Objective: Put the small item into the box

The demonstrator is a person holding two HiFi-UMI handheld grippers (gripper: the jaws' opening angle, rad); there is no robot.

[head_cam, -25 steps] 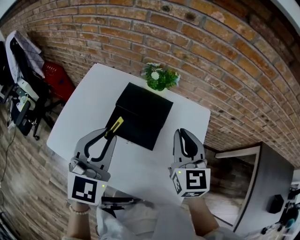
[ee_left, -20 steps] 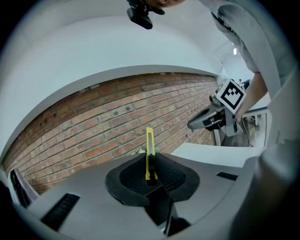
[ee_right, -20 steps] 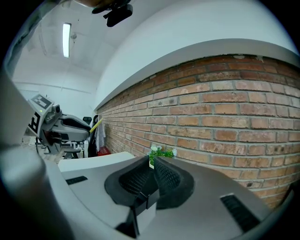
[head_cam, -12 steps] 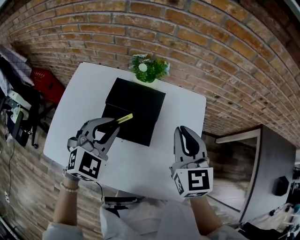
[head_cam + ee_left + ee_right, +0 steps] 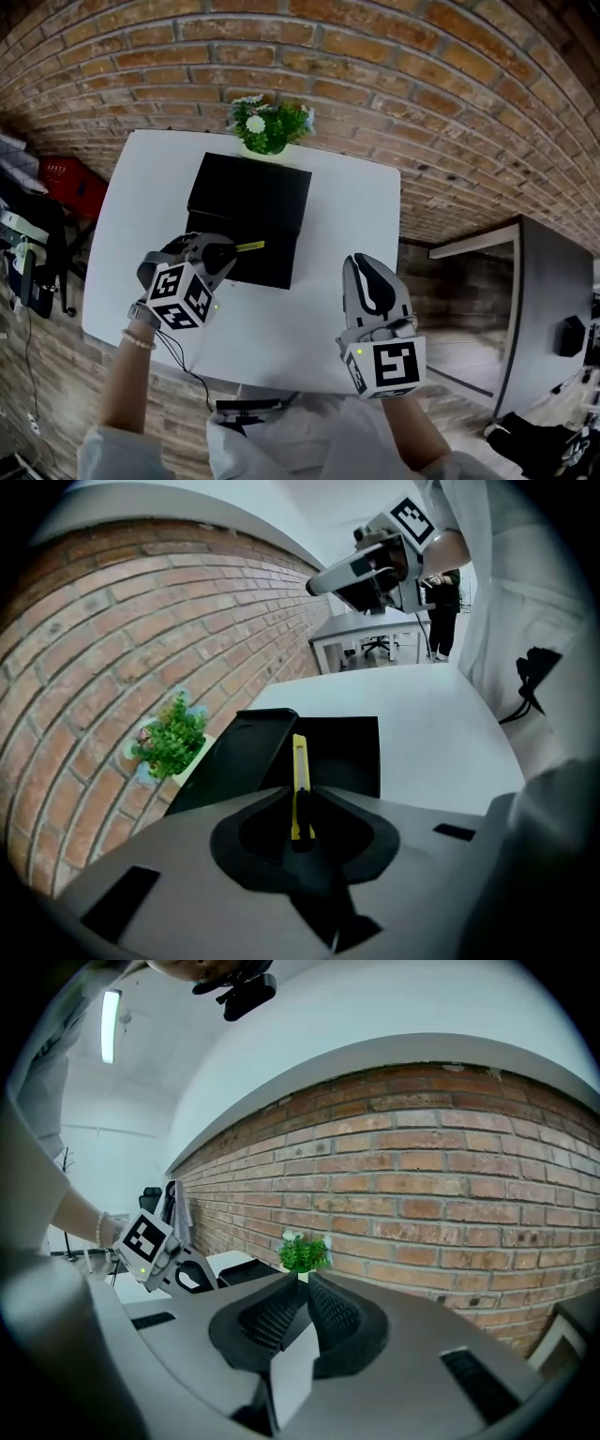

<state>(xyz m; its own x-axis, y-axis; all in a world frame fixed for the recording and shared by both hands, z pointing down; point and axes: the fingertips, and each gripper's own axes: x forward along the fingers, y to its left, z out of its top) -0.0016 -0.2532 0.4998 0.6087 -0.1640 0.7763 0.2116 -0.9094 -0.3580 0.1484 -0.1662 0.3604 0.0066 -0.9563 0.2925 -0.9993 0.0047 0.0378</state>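
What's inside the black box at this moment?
Only dark interior shows in the black box; no item lies visible there. The yellow cutter, clamped in the left gripper, covers part of its near section.

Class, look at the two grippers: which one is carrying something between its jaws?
The left gripper: its jaws clamp a slim yellow utility knife, pointed toward the black box. The right gripper has its jaws together with nothing between them.

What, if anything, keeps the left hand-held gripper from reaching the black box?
Probably nothing: the left hand-held gripper, shut on the yellow cutter, hangs at the near edge of the black box, with nothing between them.
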